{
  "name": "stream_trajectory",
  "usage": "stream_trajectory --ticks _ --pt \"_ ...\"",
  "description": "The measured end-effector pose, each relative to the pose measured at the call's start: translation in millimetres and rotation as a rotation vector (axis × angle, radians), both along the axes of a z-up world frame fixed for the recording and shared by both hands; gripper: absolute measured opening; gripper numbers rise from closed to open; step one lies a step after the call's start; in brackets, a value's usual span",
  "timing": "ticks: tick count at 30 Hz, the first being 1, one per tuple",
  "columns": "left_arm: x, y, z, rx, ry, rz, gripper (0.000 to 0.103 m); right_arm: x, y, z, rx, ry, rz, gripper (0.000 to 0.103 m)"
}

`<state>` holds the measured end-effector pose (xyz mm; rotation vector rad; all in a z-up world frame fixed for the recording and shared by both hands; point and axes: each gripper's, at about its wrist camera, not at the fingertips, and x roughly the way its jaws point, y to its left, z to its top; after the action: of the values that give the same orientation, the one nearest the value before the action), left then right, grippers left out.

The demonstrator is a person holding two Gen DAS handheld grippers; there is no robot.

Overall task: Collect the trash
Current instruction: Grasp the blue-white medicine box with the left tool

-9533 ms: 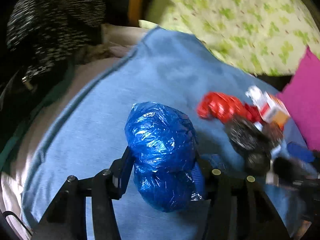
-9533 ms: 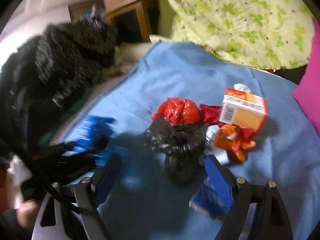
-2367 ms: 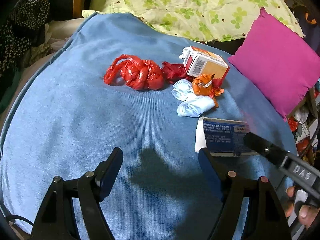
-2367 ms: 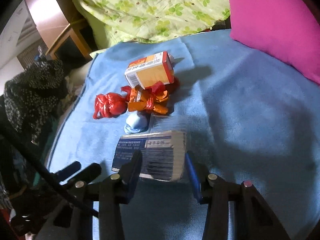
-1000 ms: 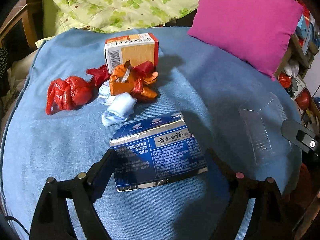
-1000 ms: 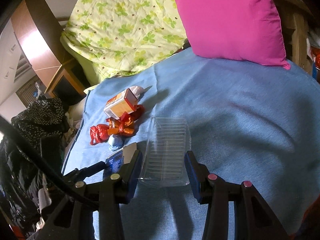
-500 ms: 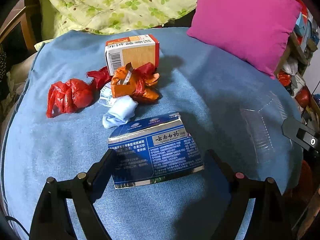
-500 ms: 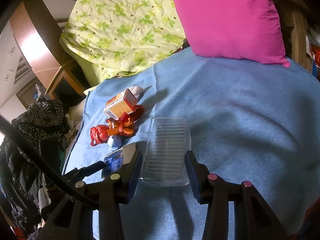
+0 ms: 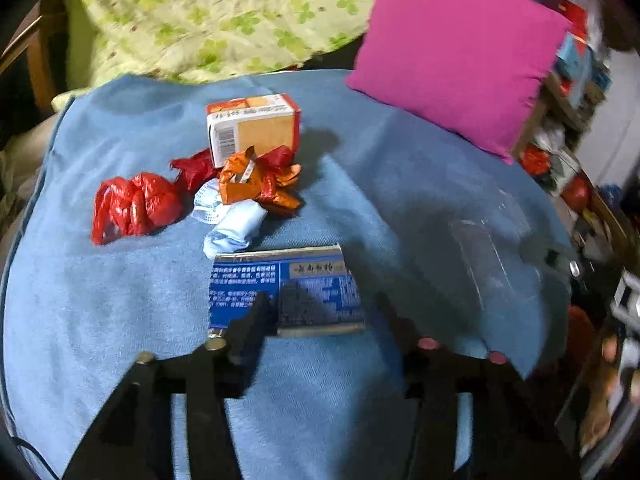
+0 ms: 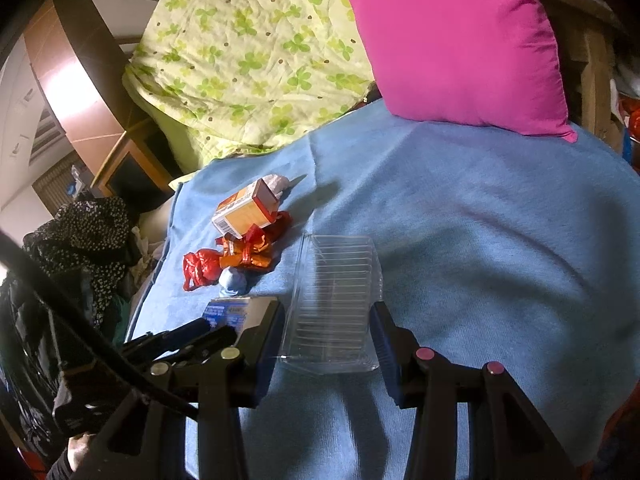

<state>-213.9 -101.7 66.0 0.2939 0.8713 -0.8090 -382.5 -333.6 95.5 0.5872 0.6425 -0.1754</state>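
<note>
Trash lies on a blue blanket (image 9: pixel 100 312). A flattened blue carton (image 9: pixel 280 284) lies just ahead of my open, empty left gripper (image 9: pixel 320 312), its near edge between the fingers. Beyond it are a light blue mask (image 9: pixel 232 228), an orange wrapper (image 9: pixel 256 180), a red bag (image 9: pixel 132 204) and an orange-and-white box (image 9: pixel 252 128). My right gripper (image 10: pixel 328 328) is shut on a clear plastic clamshell tray (image 10: pixel 332 300), held above the blanket. The tray also shows blurred in the left wrist view (image 9: pixel 492 256).
A magenta pillow (image 9: pixel 452 52) and a green floral quilt (image 9: pixel 208 16) lie at the back of the blanket. Dark spotted clothing (image 10: pixel 84 232) is piled off the left edge. Cluttered shelves (image 9: pixel 576 92) stand to the right.
My left gripper has moved forward and down onto the blue carton; its view is now blurred. My right gripper still holds the clear tray and has barely shifted.
</note>
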Motion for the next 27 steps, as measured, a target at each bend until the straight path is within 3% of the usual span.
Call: stream_trajectory --ticks 1,4,6,9,13,17,20,22,24,27 --pt "-2.1 5.4 2.5 0.014 -0.035 -0.019 0.081 -1.1 -0.4 0.6 -0.002 -0.001 -0.001 0.047" --pt "2.7 22.8 5.1 0.072 -0.111 -0.029 0.083 -1.9 -1.0 0.4 -0.001 -0.002 -0.001 0.047" --pt "15.1 30.7 2.5 0.08 -0.056 0.017 0.083 -1.8 -1.4 -0.6 0.003 -0.002 0.001 0.047" --pt "18.9 41.0 -7.0 0.009 0.092 0.077 0.083 -2.3 0.9 -1.0 0.007 0.002 0.012 0.047" --pt "13.4 32.2 -19.7 0.047 0.03 0.126 0.083 -3.8 3.1 0.5 0.0 0.005 0.018 0.047" --pt "36.0 31.3 -24.4 -0.042 0.109 0.171 0.083 -4.2 2.7 -0.6 0.015 0.006 0.004 0.047" --pt "28.9 16.5 -25.4 -0.05 0.154 0.061 0.083 -3.5 3.6 0.0 0.011 0.004 0.006 0.047" --pt "5.2 8.2 -20.7 -0.078 0.188 -0.078 0.083 -2.6 2.7 -1.4 0.014 0.002 0.005 0.047" --pt "-24.6 2.5 -11.0 -0.102 0.163 -0.208 0.083 -1.9 0.5 -3.3 0.026 0.002 0.0 0.047" --pt "-34.1 2.9 -3.2 -0.11 0.134 -0.226 0.083 -2.6 1.2 -2.6 0.023 -0.002 0.0 0.047"
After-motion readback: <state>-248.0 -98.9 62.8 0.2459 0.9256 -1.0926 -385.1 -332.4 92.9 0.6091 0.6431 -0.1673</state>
